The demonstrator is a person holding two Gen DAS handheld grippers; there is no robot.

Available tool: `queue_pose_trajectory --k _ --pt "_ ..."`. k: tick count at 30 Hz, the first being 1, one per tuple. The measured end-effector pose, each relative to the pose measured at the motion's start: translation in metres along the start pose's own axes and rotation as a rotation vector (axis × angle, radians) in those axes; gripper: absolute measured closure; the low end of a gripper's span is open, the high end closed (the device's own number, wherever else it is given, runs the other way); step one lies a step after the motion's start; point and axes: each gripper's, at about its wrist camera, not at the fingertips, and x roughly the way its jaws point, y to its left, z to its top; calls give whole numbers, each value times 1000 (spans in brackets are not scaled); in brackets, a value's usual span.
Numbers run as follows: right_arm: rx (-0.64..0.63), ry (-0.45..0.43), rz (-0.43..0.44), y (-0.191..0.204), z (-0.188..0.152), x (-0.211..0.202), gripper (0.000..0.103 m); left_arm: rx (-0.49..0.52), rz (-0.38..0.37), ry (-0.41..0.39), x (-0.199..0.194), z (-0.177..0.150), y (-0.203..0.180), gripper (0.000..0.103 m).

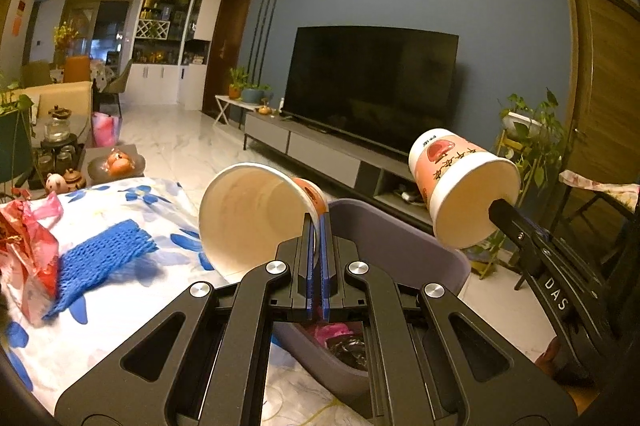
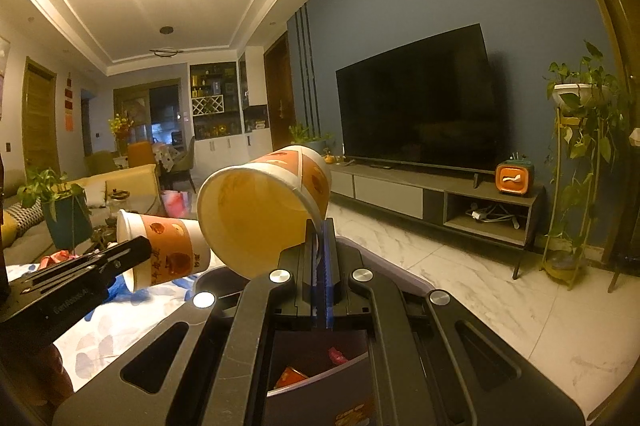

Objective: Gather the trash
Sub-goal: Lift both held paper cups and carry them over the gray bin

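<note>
My left gripper [image 1: 319, 226] is shut on the rim of a paper cup [image 1: 248, 214], held tilted with its mouth toward the camera. The same cup shows in the right wrist view [image 2: 168, 250]. My right gripper [image 2: 320, 232] is shut on the rim of a second paper cup [image 2: 256, 214], which also shows at the right of the left wrist view [image 1: 460, 185]. Both cups hang above a grey trash bin [image 1: 400, 234] that holds wrappers [image 2: 336, 354]. A red wrapper [image 1: 28, 250] lies on the floral cloth [image 1: 120, 290].
A blue knitted cloth [image 1: 100, 258] lies on the floral cloth. A side table with a fruit bowl [image 1: 118, 163] and tea jars stands to the left. A TV [image 2: 416, 105] on a low cabinet and plant stands [image 2: 576, 165] line the blue wall.
</note>
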Motion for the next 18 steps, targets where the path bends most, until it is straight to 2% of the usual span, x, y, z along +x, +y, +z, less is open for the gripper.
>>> queue_pose_trajectory --k 18 --pt "15 18 -6 -3 -7 10 99 -5 -30 57 30 -10 -7 101"
